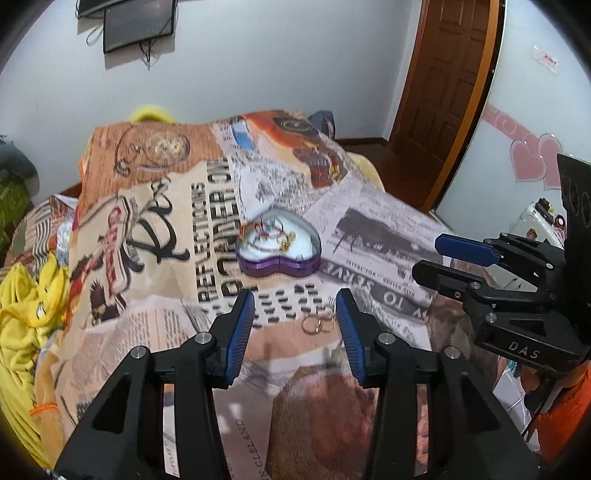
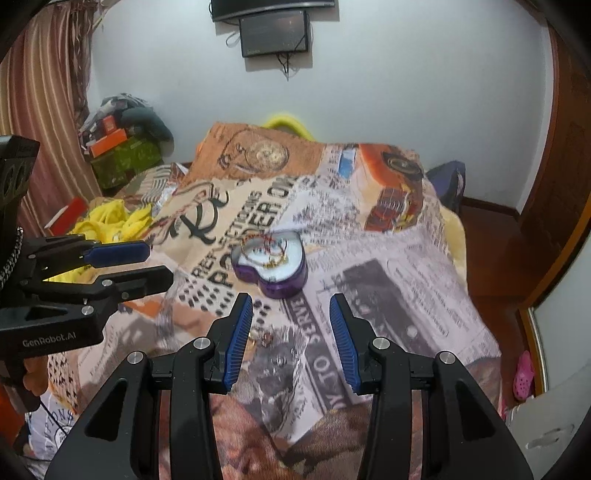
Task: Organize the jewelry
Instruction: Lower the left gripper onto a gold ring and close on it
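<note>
A purple heart-shaped box (image 1: 279,265) (image 2: 286,286) with a white lining stands open on the printed bedspread (image 1: 155,206) (image 2: 424,280); gold and red chains lie tangled in it. Gold hoop earrings (image 1: 316,324) lie on the cloth in front of the box, just inside the right finger of my left gripper (image 1: 295,299), which is open and holds nothing. My right gripper (image 2: 291,304) is open too, nothing between its blue pads; small gold pieces (image 2: 258,338) lie on the cloth near its left finger. Each gripper shows in the other's view, the right one (image 1: 439,256) and the left one (image 2: 155,264).
A yellow garment (image 1: 26,314) (image 2: 110,221) lies crumpled at the bed's left side. Boxes and bags (image 2: 125,147) are piled by the striped curtain. A wooden door (image 1: 447,74) stands at the right, dark screens (image 2: 275,31) hang on the wall. A pink shoe (image 2: 524,374) lies on the floor.
</note>
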Action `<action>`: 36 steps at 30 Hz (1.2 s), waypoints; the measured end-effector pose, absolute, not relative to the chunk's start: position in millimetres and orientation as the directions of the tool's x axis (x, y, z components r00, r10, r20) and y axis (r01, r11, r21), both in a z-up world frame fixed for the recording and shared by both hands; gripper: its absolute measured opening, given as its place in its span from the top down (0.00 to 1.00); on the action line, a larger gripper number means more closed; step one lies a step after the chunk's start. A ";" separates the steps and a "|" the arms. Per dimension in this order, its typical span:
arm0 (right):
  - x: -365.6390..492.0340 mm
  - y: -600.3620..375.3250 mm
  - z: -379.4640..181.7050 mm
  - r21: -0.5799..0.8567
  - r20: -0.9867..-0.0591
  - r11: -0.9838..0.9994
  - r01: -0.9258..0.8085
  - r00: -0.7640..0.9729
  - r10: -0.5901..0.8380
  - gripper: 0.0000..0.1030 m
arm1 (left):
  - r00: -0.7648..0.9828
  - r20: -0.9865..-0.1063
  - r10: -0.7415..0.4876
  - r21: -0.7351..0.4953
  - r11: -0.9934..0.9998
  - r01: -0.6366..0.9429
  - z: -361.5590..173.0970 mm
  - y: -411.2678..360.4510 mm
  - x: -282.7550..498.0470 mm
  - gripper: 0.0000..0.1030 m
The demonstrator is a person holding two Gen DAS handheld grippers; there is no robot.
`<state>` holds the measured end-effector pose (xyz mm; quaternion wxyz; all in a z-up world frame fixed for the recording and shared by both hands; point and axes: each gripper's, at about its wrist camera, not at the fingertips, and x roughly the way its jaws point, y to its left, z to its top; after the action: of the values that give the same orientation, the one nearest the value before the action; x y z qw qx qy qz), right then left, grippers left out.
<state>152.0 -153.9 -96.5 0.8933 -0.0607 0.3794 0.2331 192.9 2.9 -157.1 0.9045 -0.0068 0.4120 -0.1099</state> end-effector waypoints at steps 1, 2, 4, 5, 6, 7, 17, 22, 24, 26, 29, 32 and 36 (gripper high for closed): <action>152.1 -154.7 -101.8 0.071 -0.715 0.884 -0.463 0.594 0.369 0.61 | 0.625 -0.753 -0.206 -0.107 0.975 0.193 -163.1 2.4 193.1 0.56; 150.9 -155.8 -105.9 0.073 -0.723 0.883 -0.463 0.585 0.367 0.61 | 0.615 -0.760 -0.209 -0.111 0.975 0.193 -167.7 1.8 192.8 0.56; 150.7 -156.3 -117.3 0.080 -0.744 0.883 -0.462 0.563 0.362 0.62 | 0.601 -0.771 -0.212 -0.117 0.974 0.195 -175.3 0.7 192.8 0.56; 150.3 -156.6 -122.2 0.083 -0.753 0.883 -0.462 0.552 0.359 0.62 | 0.590 -0.779 -0.213 -0.118 0.974 0.196 -181.1 -0.5 193.0 0.56; 149.0 -157.5 -126.9 0.085 -0.761 0.883 -0.462 0.542 0.357 0.62 | 0.585 -0.783 -0.214 -0.119 0.973 0.196 -184.2 -0.7 193.2 0.56; 149.0 -157.7 -133.0 0.089 -0.772 0.883 -0.461 0.529 0.354 0.62 | 0.574 -0.790 -0.214 -0.121 0.973 0.197 -189.8 -1.6 193.7 0.56; 150.8 -154.4 -166.8 0.122 -0.824 0.877 -0.465 0.446 0.351 0.62 | 0.510 -0.832 -0.219 -0.136 0.971 0.194 -222.6 -4.6 201.1 0.56; 154.3 -148.8 -173.3 0.120 -0.824 0.871 -0.476 0.442 0.355 0.61 | 0.494 -0.840 -0.224 -0.141 0.970 0.200 -233.4 -6.9 208.7 0.56; 156.0 -147.1 -173.7 0.123 -0.820 0.867 -0.482 0.442 0.362 0.62 | 0.487 -0.843 -0.230 -0.148 0.968 0.201 -237.4 -7.5 212.1 0.56; 158.4 -145.4 -174.9 0.127 -0.819 0.863 -0.489 0.439 0.370 0.61 | 0.486 -0.842 -0.234 -0.152 0.967 0.202 -239.5 -8.3 214.8 0.57; 160.2 -141.5 -176.2 0.121 -0.816 0.858 -0.500 0.442 0.373 0.62 | 0.484 -0.841 -0.242 -0.157 0.965 0.210 -242.2 -10.4 218.3 0.58; 159.6 -137.7 -178.1 0.099 -0.814 0.854 -0.510 0.453 0.365 0.69 | 0.479 -0.843 -0.246 -0.157 0.963 0.218 -244.7 -11.9 222.1 0.61; 160.7 -136.7 -178.9 0.096 -0.811 0.852 -0.514 0.457 0.366 0.80 | 0.474 -0.842 -0.258 -0.167 0.960 0.226 -246.7 -13.0 227.6 0.63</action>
<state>160.7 -136.7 -178.9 0.8495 -0.0815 0.4523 0.2591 227.6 -13.0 -246.7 0.8582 -0.0162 0.4933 -0.1408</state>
